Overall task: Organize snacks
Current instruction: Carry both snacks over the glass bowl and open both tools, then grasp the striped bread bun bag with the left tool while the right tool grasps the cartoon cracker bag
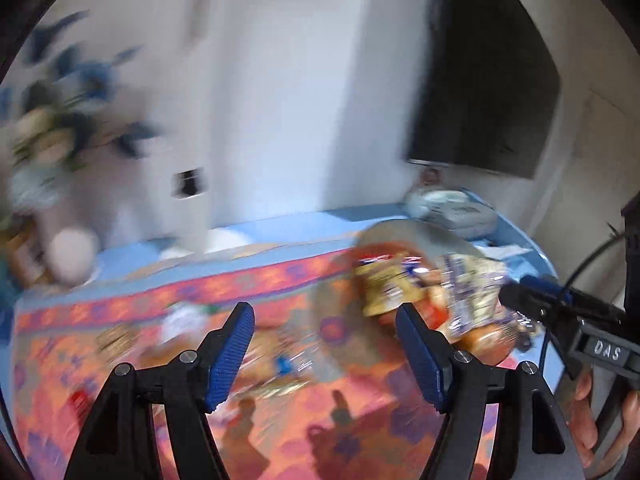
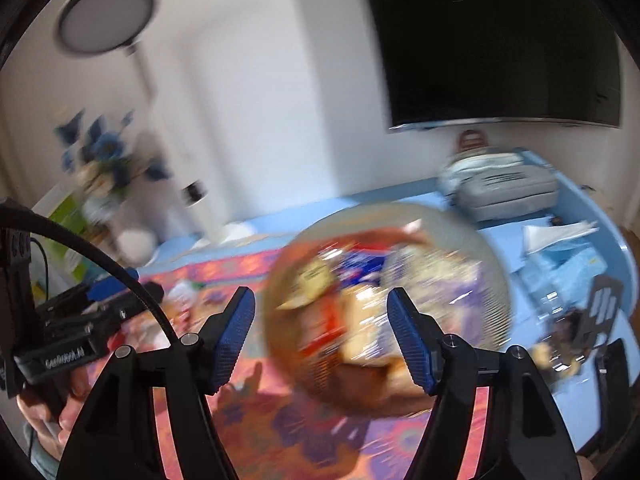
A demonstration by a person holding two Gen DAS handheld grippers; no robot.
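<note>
Both views are motion-blurred. A round woven basket (image 2: pixel 492 264) full of snack packets (image 2: pixel 320 280) stands on the orange patterned cloth (image 2: pixel 280 420); it also shows in the left wrist view (image 1: pixel 404 236). Loose snack packets (image 1: pixel 184 320) lie on the cloth to the left. My left gripper (image 1: pixel 324 348) is open and empty above the cloth, left of the basket. My right gripper (image 2: pixel 320 336) is open and empty, just in front of the basket. Each gripper appears in the other's view: the right one (image 1: pixel 520 300), the left one (image 2: pixel 120 296).
A blue table (image 2: pixel 600 320) carries a grey device (image 2: pixel 504 192), papers and blue packs (image 2: pixel 560 256). A black TV (image 2: pixel 496 40) hangs on the white wall. A vase of blue flowers (image 2: pixel 108 164) and a round lamp (image 2: pixel 106 18) stand at the left.
</note>
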